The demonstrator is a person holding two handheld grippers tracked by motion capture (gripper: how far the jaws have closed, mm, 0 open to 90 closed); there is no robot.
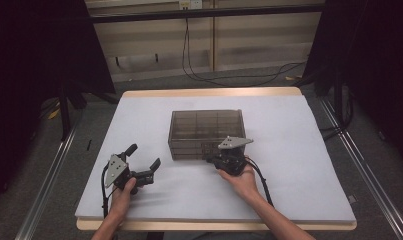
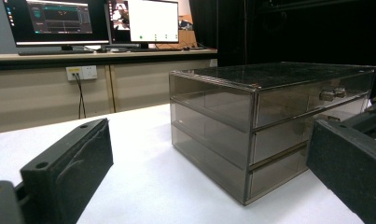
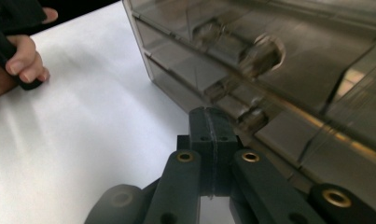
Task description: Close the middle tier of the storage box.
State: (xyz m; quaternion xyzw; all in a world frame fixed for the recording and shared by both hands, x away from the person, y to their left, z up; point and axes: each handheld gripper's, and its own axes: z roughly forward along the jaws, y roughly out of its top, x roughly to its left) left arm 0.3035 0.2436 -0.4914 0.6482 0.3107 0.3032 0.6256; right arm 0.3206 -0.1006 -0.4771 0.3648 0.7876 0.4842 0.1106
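A small see-through box of drawers (image 1: 207,134) sits in the middle of the white counter (image 1: 289,165). It has three drawers, one on top of the other, and each has a little knob on the front.

The right tool (image 1: 228,157) is right up against the front of the box, low down. In the right gripper view its two black jaws are pressed together, with no gap between them. Their tip is just beside the knob of the bottom drawer (image 3: 250,117), but the picture is too blurry to tell if they pinch it or only touch it.

The left tool (image 1: 143,162) rests on the counter, well apart from the box, with its jaws wide apart and nothing between them. The left hand (image 1: 122,199) holds it.

It looks like the step in hand is getting hold of a drawer knob to open that drawer. The next move likely calls for a straight, slow pull toward the person. The box looks light, so it may slide along; the left tool could hold it.
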